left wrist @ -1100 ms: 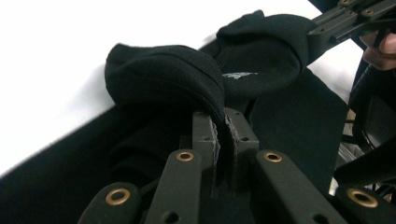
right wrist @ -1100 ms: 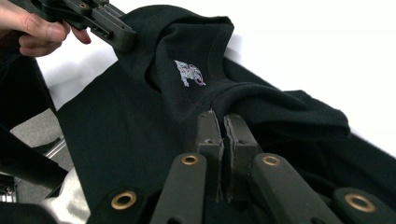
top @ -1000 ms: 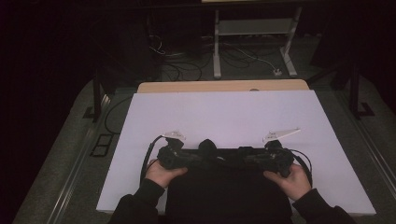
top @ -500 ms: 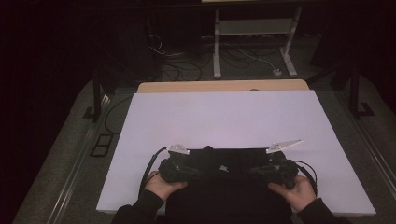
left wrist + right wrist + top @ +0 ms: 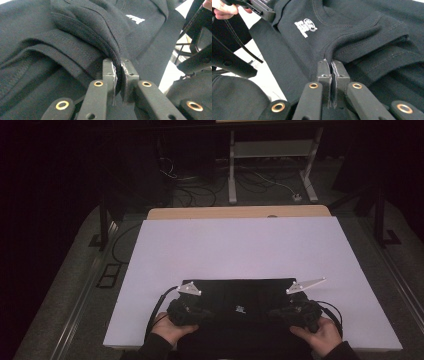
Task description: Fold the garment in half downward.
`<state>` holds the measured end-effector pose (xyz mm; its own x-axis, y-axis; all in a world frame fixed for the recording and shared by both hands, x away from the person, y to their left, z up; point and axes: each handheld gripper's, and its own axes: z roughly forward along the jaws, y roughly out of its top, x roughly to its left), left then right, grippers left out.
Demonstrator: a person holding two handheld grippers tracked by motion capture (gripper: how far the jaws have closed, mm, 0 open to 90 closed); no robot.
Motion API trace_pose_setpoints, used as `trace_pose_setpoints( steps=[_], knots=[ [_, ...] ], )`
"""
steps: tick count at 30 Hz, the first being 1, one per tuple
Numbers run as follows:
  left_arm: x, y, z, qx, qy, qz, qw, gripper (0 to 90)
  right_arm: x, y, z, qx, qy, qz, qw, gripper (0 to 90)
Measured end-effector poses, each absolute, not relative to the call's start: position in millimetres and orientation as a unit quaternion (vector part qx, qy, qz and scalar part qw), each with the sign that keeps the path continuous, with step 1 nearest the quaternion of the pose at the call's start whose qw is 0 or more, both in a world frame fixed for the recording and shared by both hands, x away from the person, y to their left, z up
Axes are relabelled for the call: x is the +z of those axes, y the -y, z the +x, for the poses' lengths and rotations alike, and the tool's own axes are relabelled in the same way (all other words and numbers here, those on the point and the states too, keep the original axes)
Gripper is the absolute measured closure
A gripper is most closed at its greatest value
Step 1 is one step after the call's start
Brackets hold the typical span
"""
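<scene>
Black sweatshirt (image 5: 240, 307) lies at bottom centre of the high view, on the white surface (image 5: 240, 245), its near edge running off the frame bottom. Left claw (image 5: 186, 310) at lower left clenched on a thick folded hem of the garment; in the left gripper view fabric is pinched between the jaws. Right claw (image 5: 296, 312) at lower right likewise grasping the sweatshirt edge. Small white logo (image 5: 305, 27) sits upper left in the right gripper view. Left hand (image 5: 167, 330) and right hand (image 5: 320, 335) hold the tools.
</scene>
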<state>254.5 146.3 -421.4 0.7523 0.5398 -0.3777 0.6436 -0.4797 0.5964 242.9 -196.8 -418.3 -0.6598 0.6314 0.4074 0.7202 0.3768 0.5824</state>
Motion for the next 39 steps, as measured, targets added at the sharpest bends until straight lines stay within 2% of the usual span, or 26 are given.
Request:
trace_pose_setpoints(
  steps=[33, 39],
  knots=[
    [-425.3, -144.0, 223.4, -0.083, -0.331, 0.872, 0.35, 81.5, -422.3, 193.8, 215.8, -0.369, 0.839, -0.393, 0.082, 84.2],
    [-426.7, -143.9, 221.9, -0.087, -0.333, 0.873, 0.344, 78.7, -423.0, 192.5, 212.1, -0.366, 0.841, -0.39, 0.084, 84.0]
  ],
)
